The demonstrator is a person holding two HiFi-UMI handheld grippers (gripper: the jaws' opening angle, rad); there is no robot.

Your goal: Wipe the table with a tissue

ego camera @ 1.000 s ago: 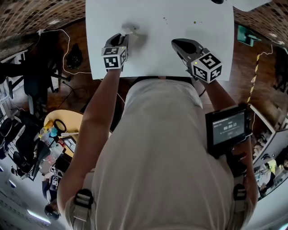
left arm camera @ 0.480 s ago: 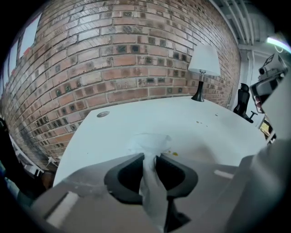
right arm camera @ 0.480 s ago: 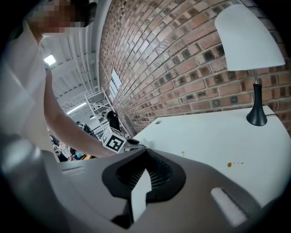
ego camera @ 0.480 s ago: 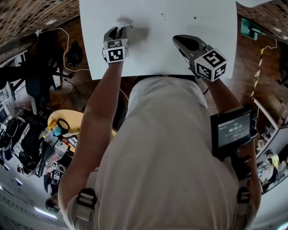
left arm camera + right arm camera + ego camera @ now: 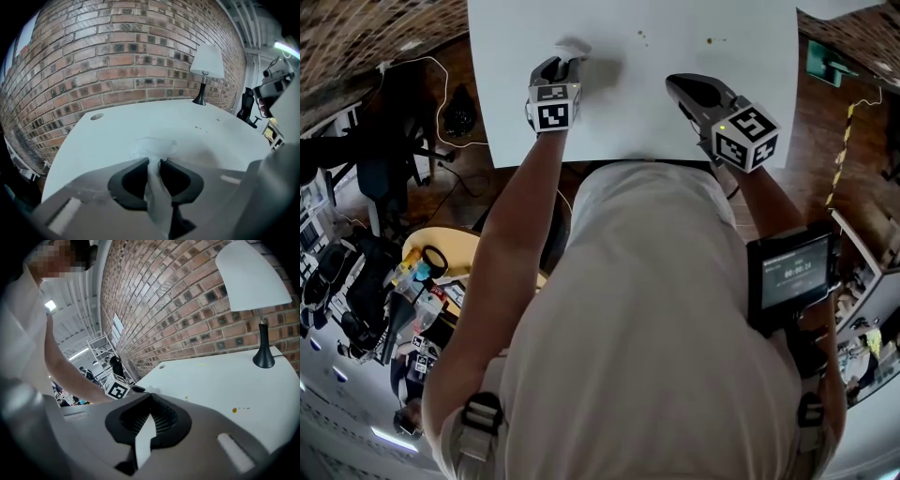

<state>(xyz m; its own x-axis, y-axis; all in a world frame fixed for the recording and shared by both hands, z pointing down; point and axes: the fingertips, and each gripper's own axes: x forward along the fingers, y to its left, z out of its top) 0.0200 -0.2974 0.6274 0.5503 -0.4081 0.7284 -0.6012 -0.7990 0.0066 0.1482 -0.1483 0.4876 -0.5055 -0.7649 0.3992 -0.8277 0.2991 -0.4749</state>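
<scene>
A crumpled white tissue (image 5: 572, 47) lies against the white table (image 5: 750, 66), pinched in my left gripper (image 5: 565, 62). In the left gripper view the tissue (image 5: 152, 147) bunches out past the tips and a strip runs back between the pads; the jaws of the left gripper (image 5: 153, 162) are closing on it. Small brown specks (image 5: 710, 41) mark the table to the right of the tissue, and they show ahead of my right gripper (image 5: 150, 397) as specks (image 5: 234, 409). In the head view my right gripper (image 5: 674, 83) hovers shut over the table's near right part, holding nothing.
A white-shaded lamp (image 5: 205, 65) on a black base stands at the table's far end by the brick wall (image 5: 117, 56); the right gripper view shows this lamp (image 5: 253, 282) too. A small round disc (image 5: 97, 116) sits near the table's far left corner. A cluttered floor lies left of the person.
My left gripper has slid the tissue a little farther from the person across the table. The right gripper has shifted slightly and stays shut.
</scene>
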